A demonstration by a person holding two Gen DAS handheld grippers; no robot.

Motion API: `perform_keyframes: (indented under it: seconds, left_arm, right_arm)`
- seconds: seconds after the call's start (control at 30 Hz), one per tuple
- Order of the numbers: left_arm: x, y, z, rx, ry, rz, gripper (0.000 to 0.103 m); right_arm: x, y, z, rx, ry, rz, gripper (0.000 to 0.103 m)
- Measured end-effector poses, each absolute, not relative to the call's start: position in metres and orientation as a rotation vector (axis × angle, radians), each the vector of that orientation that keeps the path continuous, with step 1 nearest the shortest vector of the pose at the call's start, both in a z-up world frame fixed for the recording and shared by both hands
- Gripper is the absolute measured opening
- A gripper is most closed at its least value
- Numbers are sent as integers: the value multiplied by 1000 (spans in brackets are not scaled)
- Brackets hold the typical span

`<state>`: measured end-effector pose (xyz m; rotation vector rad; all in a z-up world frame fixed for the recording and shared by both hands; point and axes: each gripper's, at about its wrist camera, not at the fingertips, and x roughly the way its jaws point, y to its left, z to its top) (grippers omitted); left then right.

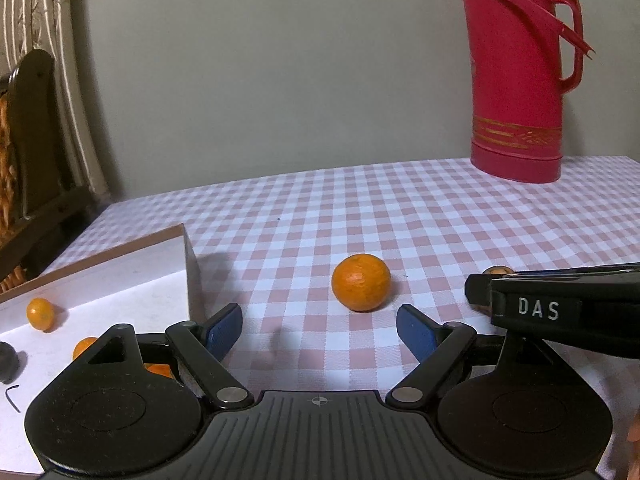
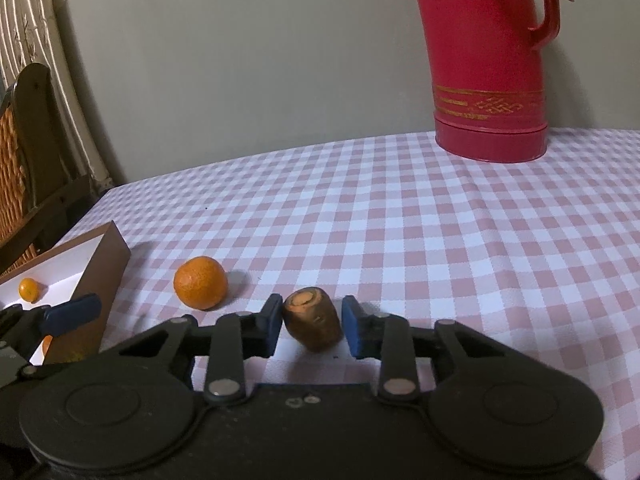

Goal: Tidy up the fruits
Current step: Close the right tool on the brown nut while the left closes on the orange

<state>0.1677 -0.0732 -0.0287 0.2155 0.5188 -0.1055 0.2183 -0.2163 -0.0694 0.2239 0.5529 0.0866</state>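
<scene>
My right gripper [image 2: 313, 322] is shut on a stubby brown piece [image 2: 314, 320] with an orange cut top, held just above the checked cloth. To its left a round orange [image 2: 201, 283] lies on the cloth. In the left wrist view this orange [image 1: 361, 288] sits just ahead of my left gripper [image 1: 320, 330], slightly right of centre. That gripper is open with nothing between its blue pads [image 1: 224, 328]. A shallow white box [image 1: 120, 292] with brown walls stands at the left and holds a small orange [image 1: 40, 313] and two others [image 1: 84, 348], both partly hidden by the gripper.
A tall red thermos jug [image 1: 516, 80] stands at the back right of the table, against the grey wall. A dark wooden chair [image 1: 28, 160] is beyond the table's left edge. The pink and white checked cloth [image 2: 440, 240] stretches bare between the orange and the jug.
</scene>
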Motion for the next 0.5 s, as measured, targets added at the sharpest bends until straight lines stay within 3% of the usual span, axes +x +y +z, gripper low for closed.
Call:
perform_keyframes:
  seconds: [0.5]
  left_arm:
    - [188, -87, -30, 152, 545, -142, 85]
  right_arm:
    - [202, -252, -63, 162, 547, -15, 24]
